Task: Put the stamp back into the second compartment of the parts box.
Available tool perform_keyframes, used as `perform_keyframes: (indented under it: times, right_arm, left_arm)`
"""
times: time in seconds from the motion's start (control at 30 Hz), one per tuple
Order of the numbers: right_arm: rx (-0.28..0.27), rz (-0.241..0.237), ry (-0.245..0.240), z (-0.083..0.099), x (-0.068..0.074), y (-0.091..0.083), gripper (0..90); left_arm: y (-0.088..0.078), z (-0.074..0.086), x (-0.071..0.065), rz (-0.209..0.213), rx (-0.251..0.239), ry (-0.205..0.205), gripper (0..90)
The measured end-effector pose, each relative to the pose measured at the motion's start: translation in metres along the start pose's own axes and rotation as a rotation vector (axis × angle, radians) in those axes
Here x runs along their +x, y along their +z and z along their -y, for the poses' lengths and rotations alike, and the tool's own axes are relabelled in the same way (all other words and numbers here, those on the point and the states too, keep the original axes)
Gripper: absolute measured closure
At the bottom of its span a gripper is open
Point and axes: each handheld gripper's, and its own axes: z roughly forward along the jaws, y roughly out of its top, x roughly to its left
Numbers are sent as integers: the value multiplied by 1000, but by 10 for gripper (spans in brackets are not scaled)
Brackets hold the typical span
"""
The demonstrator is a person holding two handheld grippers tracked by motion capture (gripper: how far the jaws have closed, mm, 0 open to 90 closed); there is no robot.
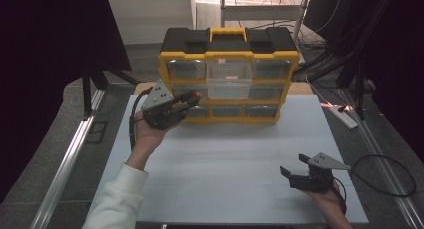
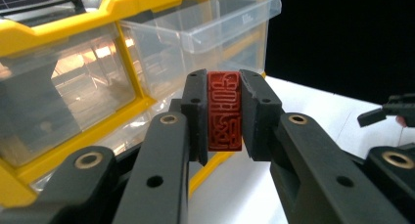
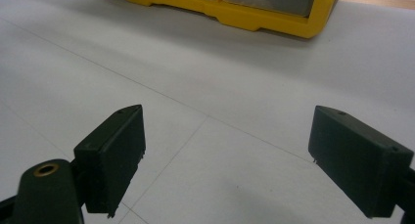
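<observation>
A yellow and black organiser (image 1: 229, 74) with clear drawers stands at the far side of the white table (image 1: 230, 164). Its top middle drawer (image 1: 229, 79) is pulled out; the same drawer (image 2: 225, 23) appears in the left gripper view. My left gripper (image 1: 192, 98) is raised in front of the organiser's left drawers, shut on a small red carved block (image 2: 224, 110), seen from above as the red block (image 1: 193, 96). My right gripper (image 1: 295, 165) rests low near the table's front right, open, with bare table between its jaws (image 3: 225, 150).
A white power strip (image 1: 343, 117) and cables lie on the floor to the right of the table. A metal rail (image 1: 65, 164) runs along the left side. Dark curtains hang on both sides.
</observation>
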Motion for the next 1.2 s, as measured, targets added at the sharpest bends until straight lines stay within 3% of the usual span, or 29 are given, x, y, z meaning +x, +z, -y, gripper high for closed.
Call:
perform_keyframes:
  times: [0.7,1.2]
  right_arm:
    - [0,1,-2,0,-1,0,143]
    - [-2,0,-2,0,-1,0,143]
  left_arm:
    - [6,-18,10,2,-29,-34,744]
    - [11,-36,12,-15,-27,-19,744]
